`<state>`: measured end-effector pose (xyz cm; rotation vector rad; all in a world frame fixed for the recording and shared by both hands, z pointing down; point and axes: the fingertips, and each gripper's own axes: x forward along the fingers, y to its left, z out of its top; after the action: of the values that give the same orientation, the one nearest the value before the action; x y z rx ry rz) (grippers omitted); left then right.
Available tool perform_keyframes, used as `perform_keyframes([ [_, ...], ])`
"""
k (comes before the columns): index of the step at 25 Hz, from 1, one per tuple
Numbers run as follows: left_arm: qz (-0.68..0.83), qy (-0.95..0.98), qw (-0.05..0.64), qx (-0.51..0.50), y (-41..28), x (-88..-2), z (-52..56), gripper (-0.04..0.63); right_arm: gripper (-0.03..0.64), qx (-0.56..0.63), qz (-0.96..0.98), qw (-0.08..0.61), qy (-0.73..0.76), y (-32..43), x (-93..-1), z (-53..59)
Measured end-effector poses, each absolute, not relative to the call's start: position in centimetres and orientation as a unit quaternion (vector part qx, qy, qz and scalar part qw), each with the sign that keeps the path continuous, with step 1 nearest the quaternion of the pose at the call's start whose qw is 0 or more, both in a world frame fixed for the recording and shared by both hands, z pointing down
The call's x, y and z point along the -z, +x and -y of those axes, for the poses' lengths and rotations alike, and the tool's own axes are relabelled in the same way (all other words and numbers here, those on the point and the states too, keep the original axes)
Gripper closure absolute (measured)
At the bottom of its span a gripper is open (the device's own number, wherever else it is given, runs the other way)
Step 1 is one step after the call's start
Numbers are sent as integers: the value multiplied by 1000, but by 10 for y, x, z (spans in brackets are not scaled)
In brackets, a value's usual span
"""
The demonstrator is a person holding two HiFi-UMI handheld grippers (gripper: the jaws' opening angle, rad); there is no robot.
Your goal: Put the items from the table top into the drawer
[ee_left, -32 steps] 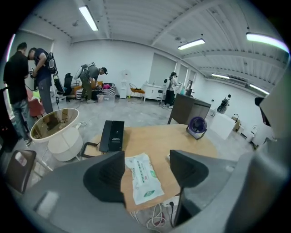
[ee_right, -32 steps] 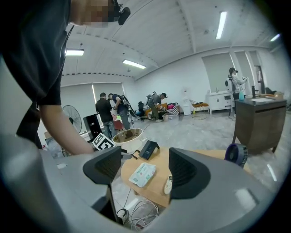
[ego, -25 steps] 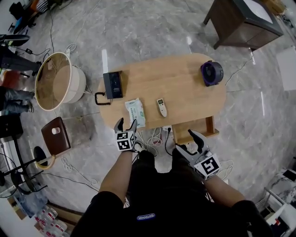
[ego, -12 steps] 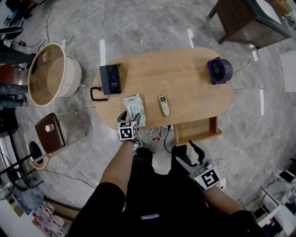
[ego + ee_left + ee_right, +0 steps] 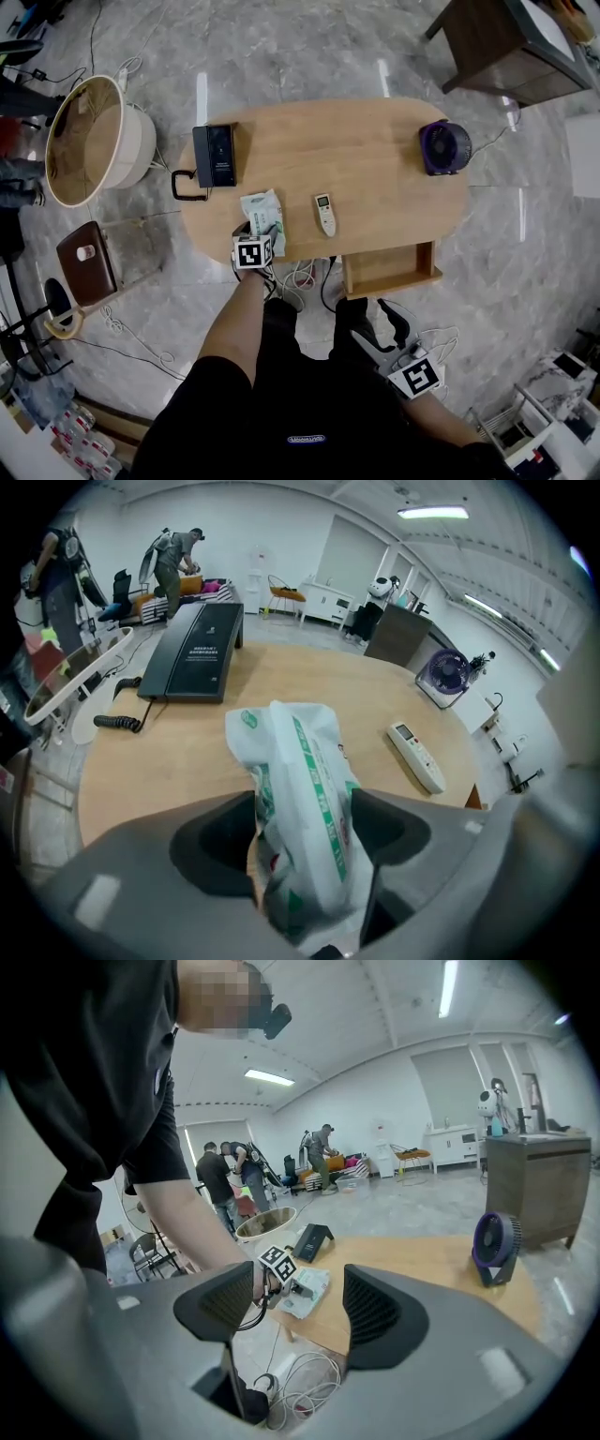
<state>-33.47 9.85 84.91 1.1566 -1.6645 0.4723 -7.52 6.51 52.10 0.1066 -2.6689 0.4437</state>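
A white-and-green wipes pack (image 5: 262,208) (image 5: 300,789) lies near the front edge of the oval wooden table (image 5: 366,169). My left gripper (image 5: 255,231) (image 5: 305,829) is down over the pack's near end. Its jaws stand wide and open, one on each side of the pack. To the right lies a white remote (image 5: 325,214) (image 5: 417,757). A black desk phone (image 5: 215,155) (image 5: 192,649) sits back left, and a purple fan (image 5: 443,146) (image 5: 495,1241) back right. The open drawer (image 5: 389,270) juts out under the table's front. My right gripper (image 5: 380,323) (image 5: 298,1302) hangs below the table edge, open and empty. Its jaws have just closed slightly.
A round tan tub (image 5: 94,155) and a brown stool (image 5: 84,262) stand left of the table. White cables (image 5: 300,277) lie on the floor under the front edge. A dark cabinet (image 5: 511,47) stands at back right. People work far off in the room.
My left gripper has dropped forward onto the table and now straddles the wipes pack. My right gripper has sunk a little, away from the drawer.
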Motion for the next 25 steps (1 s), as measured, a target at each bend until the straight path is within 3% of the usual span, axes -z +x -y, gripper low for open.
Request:
perform_keyframes([
  [5, 680, 477, 532, -166, -332, -861, -97, 275, 313, -156, 960, 224, 56, -60, -534, -60],
  [14, 677, 460, 560, -132, -327, -855, -98, 399, 321, -160, 960, 219, 64, -49, -536, -64],
  [25, 690, 452, 555, -112, -306, -828, -109, 407, 322, -167, 962, 202, 76, -34, -520, -61],
])
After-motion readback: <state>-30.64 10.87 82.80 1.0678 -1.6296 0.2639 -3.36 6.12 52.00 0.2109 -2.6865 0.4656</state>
